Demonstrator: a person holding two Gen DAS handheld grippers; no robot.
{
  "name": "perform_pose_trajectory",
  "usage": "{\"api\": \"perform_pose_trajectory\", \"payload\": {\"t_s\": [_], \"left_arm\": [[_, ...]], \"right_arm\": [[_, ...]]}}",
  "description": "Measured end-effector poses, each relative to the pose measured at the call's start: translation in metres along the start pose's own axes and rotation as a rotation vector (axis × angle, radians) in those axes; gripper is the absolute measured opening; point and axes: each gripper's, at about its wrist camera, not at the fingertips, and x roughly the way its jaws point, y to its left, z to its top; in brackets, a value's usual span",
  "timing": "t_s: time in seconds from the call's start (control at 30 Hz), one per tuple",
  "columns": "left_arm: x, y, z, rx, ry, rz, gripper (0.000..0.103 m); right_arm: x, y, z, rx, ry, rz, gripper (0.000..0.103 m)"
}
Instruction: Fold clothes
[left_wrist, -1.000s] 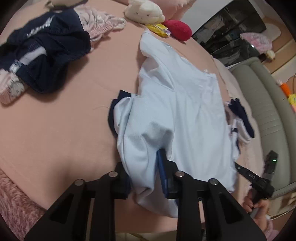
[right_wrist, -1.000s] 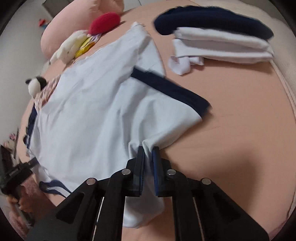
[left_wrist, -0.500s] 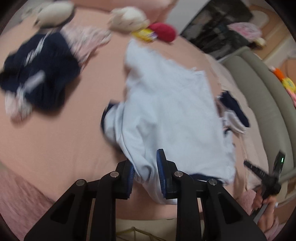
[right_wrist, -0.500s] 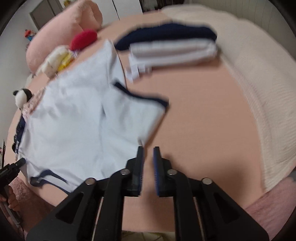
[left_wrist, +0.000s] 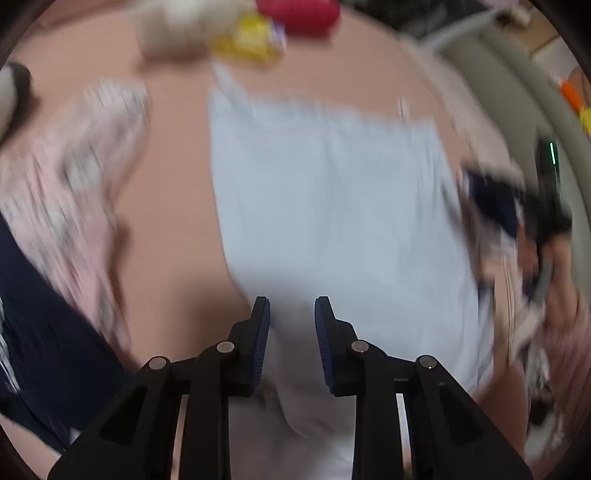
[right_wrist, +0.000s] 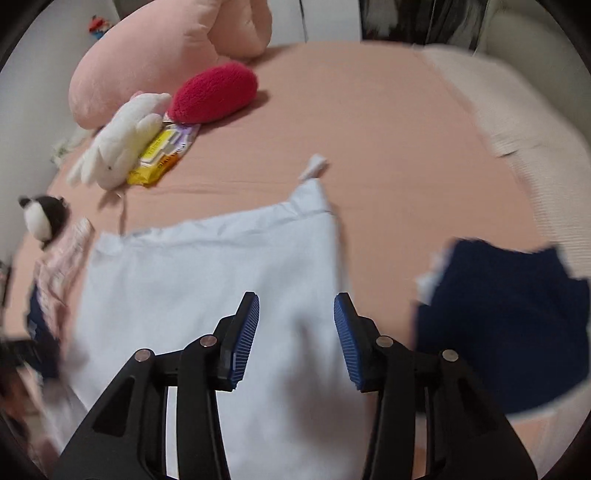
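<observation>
Left gripper (left_wrist: 291, 314): jaws parted, nothing between the pads, hovering over the near part of the pale blue garment (left_wrist: 332, 206).
Right gripper (right_wrist: 296, 312): jaws spread wide, empty, above the same cloth.
Pale blue garment: lies flat on the pink bed sheet (right_wrist: 369, 122).
Navy clothes (right_wrist: 506, 325): just right of the garment.
Patterned pink clothing (left_wrist: 74, 177): left of it, blurred.
Far end: white plush toy (right_wrist: 122, 144), yellow packet (right_wrist: 159, 155), red cushion (right_wrist: 214, 92), pink pillow (right_wrist: 166, 48).

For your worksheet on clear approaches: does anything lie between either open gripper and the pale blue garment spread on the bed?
Nothing visible does. The left gripper and right gripper both hang open directly over the pale blue garment, with only bare cloth between their fingers.
</observation>
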Motion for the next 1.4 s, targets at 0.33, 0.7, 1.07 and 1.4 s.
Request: {"api": "perform_pose_trajectory", "payload": {"t_s": [0.33, 0.7, 1.07, 1.4], "left_arm": [[-0.022, 0.013, 0.034, -0.189, 0.002, 0.071, 0.039], [0.042, 0.073, 0.176, -0.272, -0.066, 0.029, 0.038], [0.021, 0.018, 0.218, -0.011, -0.072, 0.109, 0.011], [0.08, 0.015, 0.282, 0.036, 0.004, 0.147, 0.027]], "right_arm": [[0.022, -0.011, 0.006, 0.087, 0.252, -0.036, 0.05], [0.067, -0.031, 0.09, 0.064, 0.208, -0.122, 0.068], [0.099, -0.04, 0.115, 0.063, 0.248, 0.06, 0.008], [0.157, -0.097, 0.139, 0.222, 0.336, 0.063, 0.03]]}}
